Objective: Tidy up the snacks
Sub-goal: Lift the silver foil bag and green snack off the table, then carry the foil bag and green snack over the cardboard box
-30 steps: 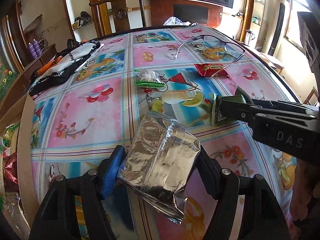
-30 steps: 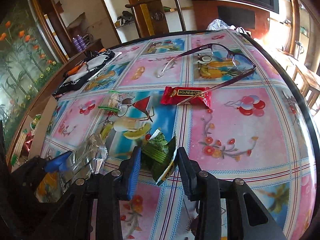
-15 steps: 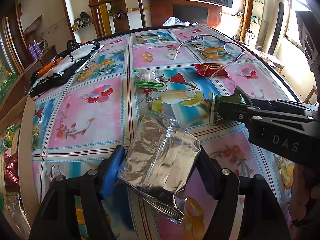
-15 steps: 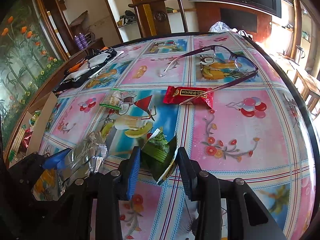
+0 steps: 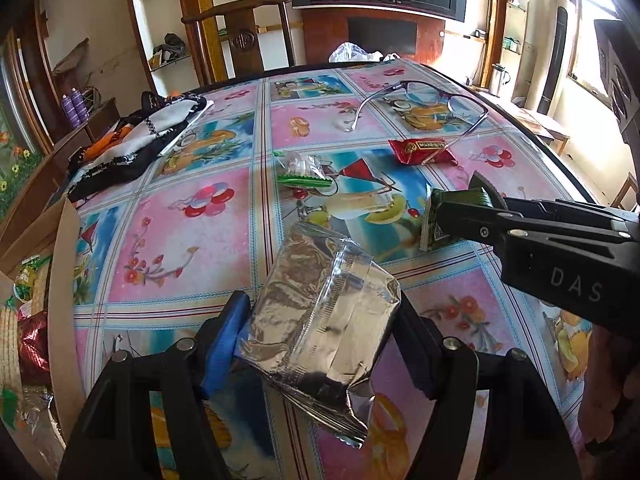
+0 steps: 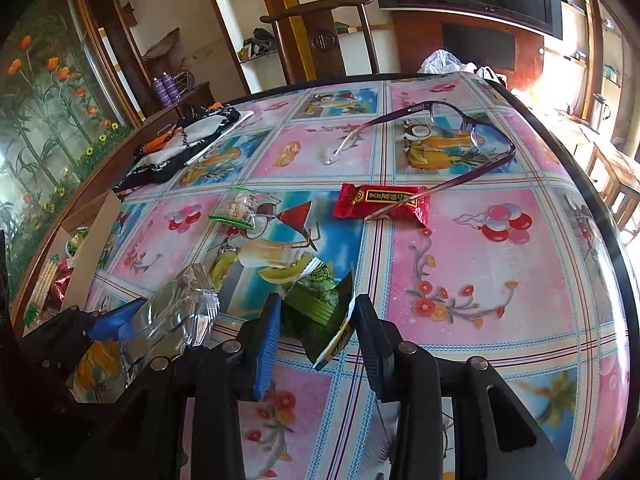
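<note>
At the far left, past the table's edge, an open cardboard box (image 5: 66, 280) holds a jumble of wrapped snacks, among them a shiny red wrapper (image 5: 34, 344) and some green-and-yellow packets; how full it is cannot be told. On the flowered tablecloth (image 5: 180, 240) just right of the box, the left gripper (image 5: 320, 328) is clamped on a silver foil packet (image 5: 324, 312), its pads pressing both sides and the packet's crimped end hanging back toward the camera. Farther out lies a small clear packet with a green edge (image 5: 302, 170). To the right, the right gripper (image 6: 316, 320) is closed on a green snack packet (image 6: 320, 308), which is squeezed and folded between the pads. Beyond it a red wrapped candy (image 6: 382, 202) lies flat on the cloth, with one arm of a pair of purple glasses (image 6: 460, 128) resting across it.
</note>
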A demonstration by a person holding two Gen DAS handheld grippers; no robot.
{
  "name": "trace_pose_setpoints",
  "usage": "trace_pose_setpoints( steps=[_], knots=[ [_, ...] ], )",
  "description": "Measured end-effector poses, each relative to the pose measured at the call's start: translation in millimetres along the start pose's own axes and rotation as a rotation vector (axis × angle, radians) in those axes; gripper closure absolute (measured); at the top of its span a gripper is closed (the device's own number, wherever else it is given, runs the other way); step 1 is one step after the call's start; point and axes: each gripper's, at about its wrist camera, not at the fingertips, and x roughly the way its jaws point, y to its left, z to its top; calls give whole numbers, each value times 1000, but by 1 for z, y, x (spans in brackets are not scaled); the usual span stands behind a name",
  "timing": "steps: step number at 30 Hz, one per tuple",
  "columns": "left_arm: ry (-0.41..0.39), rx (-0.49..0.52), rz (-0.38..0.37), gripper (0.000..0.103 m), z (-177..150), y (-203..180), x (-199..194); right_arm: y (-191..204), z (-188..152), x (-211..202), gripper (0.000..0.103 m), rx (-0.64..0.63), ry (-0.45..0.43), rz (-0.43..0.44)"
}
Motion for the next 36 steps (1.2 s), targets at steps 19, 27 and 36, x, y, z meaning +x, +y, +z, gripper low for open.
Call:
trace_pose_setpoints(
  steps=[19, 27, 36],
  knots=[
    [-93, 22, 66, 33, 3, -1, -20, 2, 4, -15, 64, 11, -64, 22],
    [-129, -13, 62, 33, 7, 10, -32, 1, 5, -18, 64, 20, -82, 17],
    [-223, -116, 72, 33, 16, 51, -66, 17, 5, -29, 64, 51, -135, 9]
  ],
)
